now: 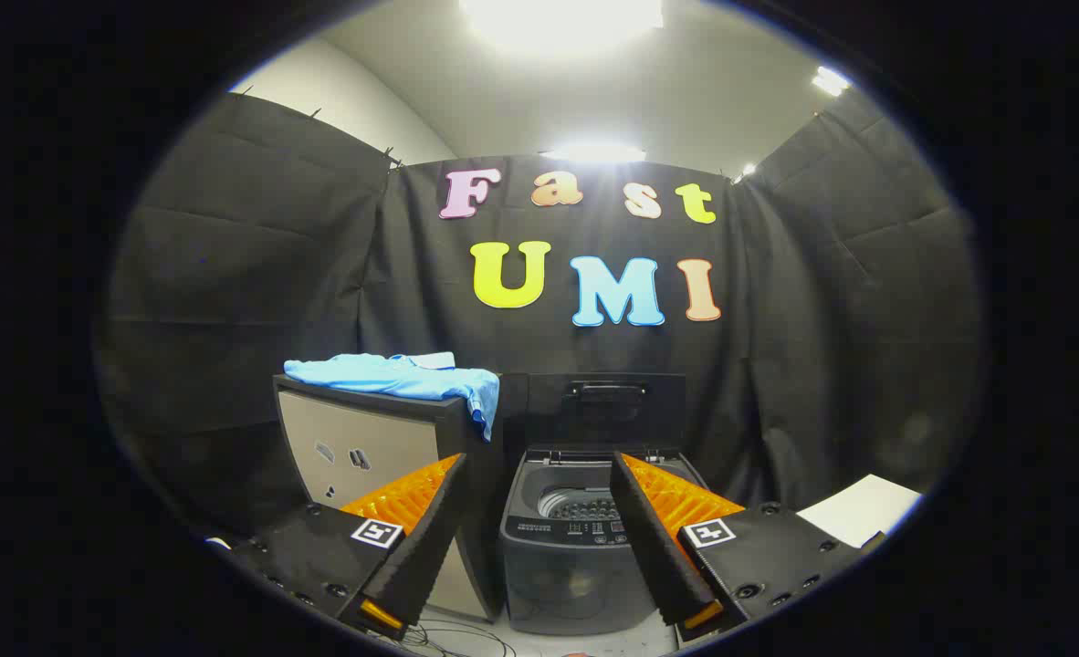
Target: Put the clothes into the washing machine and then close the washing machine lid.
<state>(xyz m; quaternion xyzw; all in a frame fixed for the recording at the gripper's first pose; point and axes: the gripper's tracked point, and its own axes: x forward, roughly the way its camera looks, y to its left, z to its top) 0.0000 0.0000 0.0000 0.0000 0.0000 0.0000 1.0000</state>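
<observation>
A cabinet [357, 447] stands left of centre, its pale front panel framed by a dark top and dark edges. Two small dark marks sit on that panel, too small to make out. Black cloth [247, 274] hangs as the wall behind and to both sides, creased in long folds. Above it the ceiling [686, 82] is pale, with a bright lamp [562, 18] overhead and smaller lights [830, 80] off to the right. Thin cables [453, 639] lie looped on the floor in front. A white sheet [859, 511] lies at the right.
</observation>
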